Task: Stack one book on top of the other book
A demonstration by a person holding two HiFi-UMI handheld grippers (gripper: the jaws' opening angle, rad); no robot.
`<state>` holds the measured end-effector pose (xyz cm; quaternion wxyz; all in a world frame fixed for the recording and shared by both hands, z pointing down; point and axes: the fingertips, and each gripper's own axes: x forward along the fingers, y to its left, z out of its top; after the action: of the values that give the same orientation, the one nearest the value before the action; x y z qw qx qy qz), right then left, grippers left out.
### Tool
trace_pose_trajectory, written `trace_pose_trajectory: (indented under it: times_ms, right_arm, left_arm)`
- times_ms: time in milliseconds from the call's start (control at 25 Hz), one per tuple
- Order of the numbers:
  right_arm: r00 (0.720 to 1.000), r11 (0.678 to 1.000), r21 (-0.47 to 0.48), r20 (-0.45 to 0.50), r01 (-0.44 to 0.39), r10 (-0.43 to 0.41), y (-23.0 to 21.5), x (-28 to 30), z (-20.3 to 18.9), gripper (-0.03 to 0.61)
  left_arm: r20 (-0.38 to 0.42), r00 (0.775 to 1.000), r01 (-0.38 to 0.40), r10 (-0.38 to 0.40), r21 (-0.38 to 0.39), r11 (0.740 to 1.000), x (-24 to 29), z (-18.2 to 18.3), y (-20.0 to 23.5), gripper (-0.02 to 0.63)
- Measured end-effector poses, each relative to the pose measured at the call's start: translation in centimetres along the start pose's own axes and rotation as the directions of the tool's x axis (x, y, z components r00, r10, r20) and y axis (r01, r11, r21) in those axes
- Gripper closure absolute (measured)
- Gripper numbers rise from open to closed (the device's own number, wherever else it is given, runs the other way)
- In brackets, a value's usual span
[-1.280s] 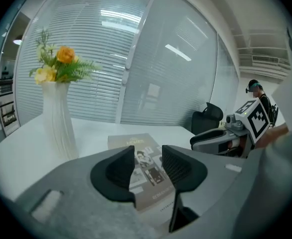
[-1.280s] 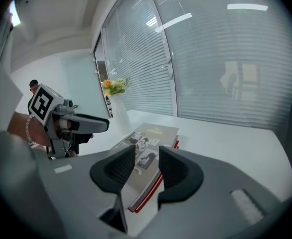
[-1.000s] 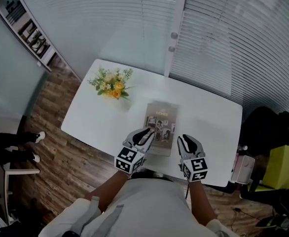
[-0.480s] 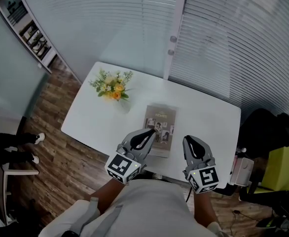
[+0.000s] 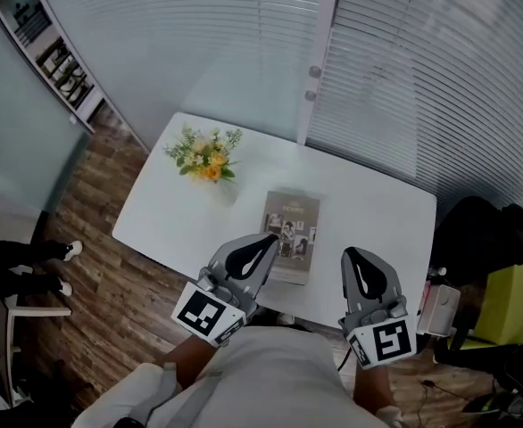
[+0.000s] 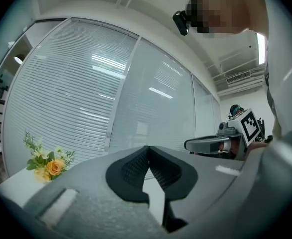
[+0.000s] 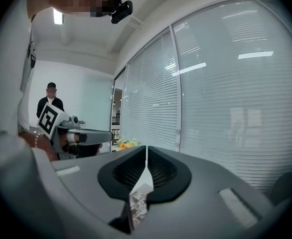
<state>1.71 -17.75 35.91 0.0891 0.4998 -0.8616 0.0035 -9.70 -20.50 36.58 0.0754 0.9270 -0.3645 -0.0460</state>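
Note:
A book with a grey photo cover (image 5: 291,230) lies flat in the middle of the white table (image 5: 181,212). Its near edge looks thick, and I cannot tell a second book apart beneath it. My left gripper (image 5: 269,238) hangs above the table's near edge, left of the book, shut and empty. My right gripper (image 5: 350,254) hangs to the book's right, also shut with nothing in it. In the left gripper view the pads (image 6: 136,166) meet, and the right gripper (image 6: 220,143) shows beyond. In the right gripper view a strip of the cover (image 7: 138,205) shows below the closed jaws.
A bunch of yellow and white flowers (image 5: 203,154) stands at the table's far left. Slatted glass walls run behind the table. A black chair (image 5: 480,234) sits at the right, and a person's legs (image 5: 20,266) at the left. Another person (image 7: 50,101) stands far off.
Both grippers have shut and risen off the book toward the camera, drawing back to the table's near edge. The book has stayed flat on the table.

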Motion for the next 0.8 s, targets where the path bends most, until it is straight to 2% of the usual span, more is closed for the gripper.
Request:
trace_pose_trajectory:
  times_ms: [440,800]
  right_arm:
    - [1.0,1.0,-0.029,0.016,-0.009,0.01,1.5,-0.6,2.2,0.566]
    - [1.0,0.999,-0.042,0.022,0.02,-0.019,1.3,-0.8,3.1,0.574]
  left_arm:
    - [0.036,0.999,0.001,-0.001,0.015,1.0,-1.4,2.7,-0.5,0.607]
    - [0.032,0.999,-0.01,0.009,0.017,1.0,-1.8,2.9,0.0,0.607]
